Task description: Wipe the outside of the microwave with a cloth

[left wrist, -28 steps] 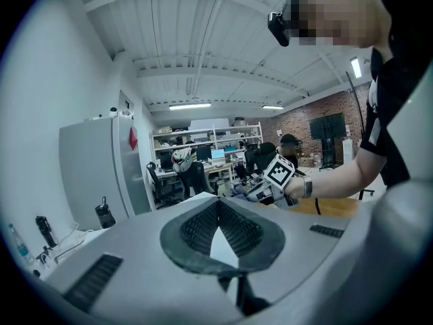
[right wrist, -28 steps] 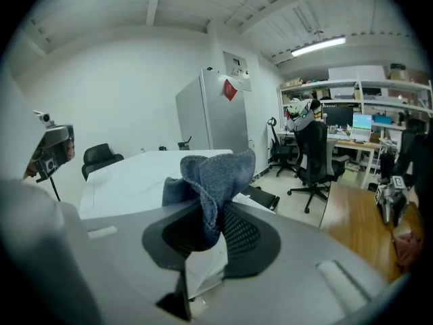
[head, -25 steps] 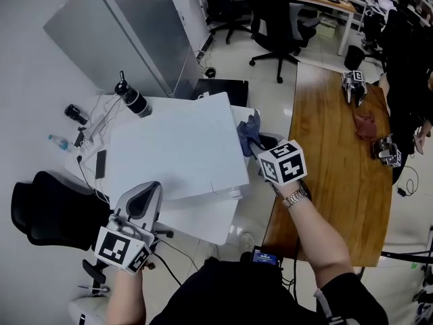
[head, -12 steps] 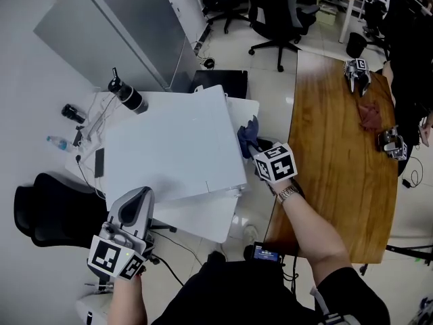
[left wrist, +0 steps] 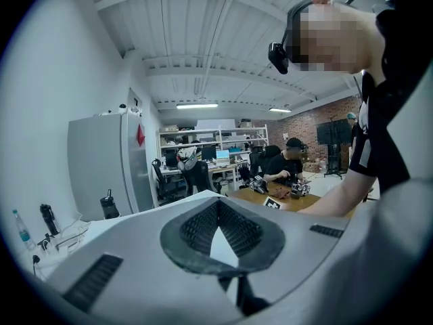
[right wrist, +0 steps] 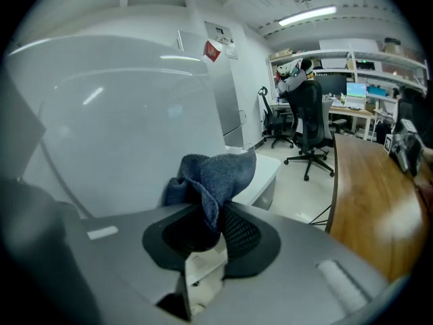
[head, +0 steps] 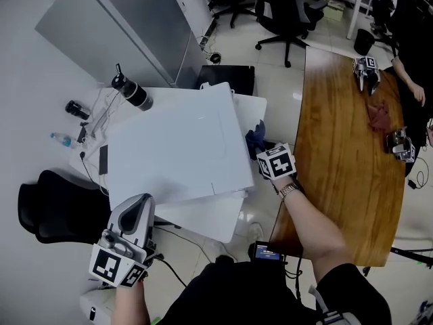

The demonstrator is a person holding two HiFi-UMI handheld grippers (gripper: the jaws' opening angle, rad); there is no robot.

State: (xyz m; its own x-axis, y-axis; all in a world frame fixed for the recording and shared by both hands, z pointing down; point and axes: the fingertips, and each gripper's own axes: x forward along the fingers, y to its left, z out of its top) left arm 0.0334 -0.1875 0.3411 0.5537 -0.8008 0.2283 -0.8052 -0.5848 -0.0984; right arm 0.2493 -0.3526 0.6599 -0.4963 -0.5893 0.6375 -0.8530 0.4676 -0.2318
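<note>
Blue cloth (right wrist: 216, 175), soft, light and probably floppy, pinched at a bunched fold in the narrow jaws of the right gripper (right wrist: 211, 217), just beside the side wall of the white microwave (head: 176, 147). Left gripper (left wrist: 218, 230) closed tight on nothing, low near the front. Pinch itself clear only in the right gripper view; whole microwave top only in the head view

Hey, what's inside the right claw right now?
A crumpled blue cloth is pinched in the right claw, bunching out past its tips beside the white box-shaped microwave. How deep it reaches between the pads is covered.
</note>
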